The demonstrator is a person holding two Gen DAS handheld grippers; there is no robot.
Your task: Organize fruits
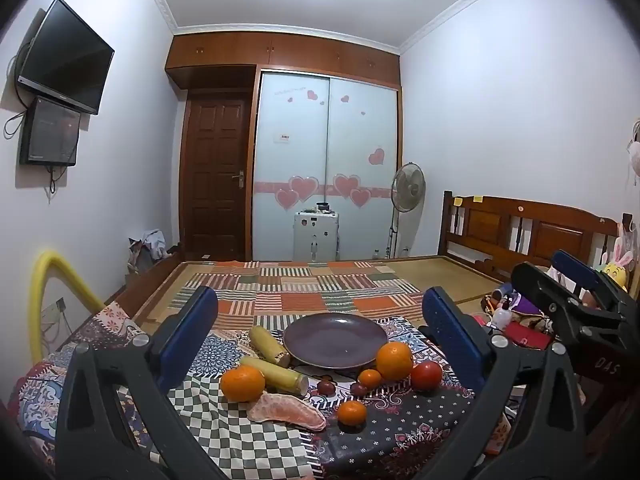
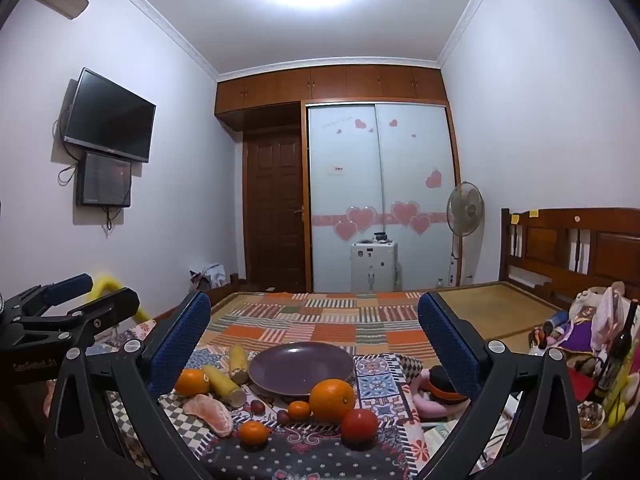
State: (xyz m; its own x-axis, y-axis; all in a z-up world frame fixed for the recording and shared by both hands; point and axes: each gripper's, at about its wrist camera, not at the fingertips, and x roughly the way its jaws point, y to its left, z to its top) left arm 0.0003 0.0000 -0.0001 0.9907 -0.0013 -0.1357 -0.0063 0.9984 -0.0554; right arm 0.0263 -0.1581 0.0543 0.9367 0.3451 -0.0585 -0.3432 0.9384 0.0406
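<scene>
Fruit laid out on a patchwork-covered worktop (image 1: 400,432) set against a bed (image 1: 304,292). A purple plate (image 1: 335,338), bare of fruit, sits toward the far edge at the centre. Along its left rim lie two cobs of corn: the far corn cob (image 1: 269,345) touches the plate, and the near corn cob (image 1: 276,375) lies just in front of it. A large left orange (image 1: 242,383) rests against the near cob's left end, and a peeled citrus half (image 1: 286,411) lies just in front of both, toward the near edge. To the right, a large right orange (image 1: 394,360) stands at the plate's near-right rim, with a red tomato (image 1: 426,375) just beside it on the right and a small tangerine (image 1: 369,378) touching its left. Two dark plums, the left plum (image 1: 326,386) and the right plum (image 1: 358,389), lie between the cobs and the tangerine. A second tangerine (image 1: 351,413) sits alone nearer the front edge.

The left tool (image 1: 320,328) hangs above the near edge with its blue pads spread wide, gripping nothing. The right tool (image 2: 314,330) is likewise spread and empty, framing the plate; in the left wrist view it appears at the right edge of the worktop.
</scene>
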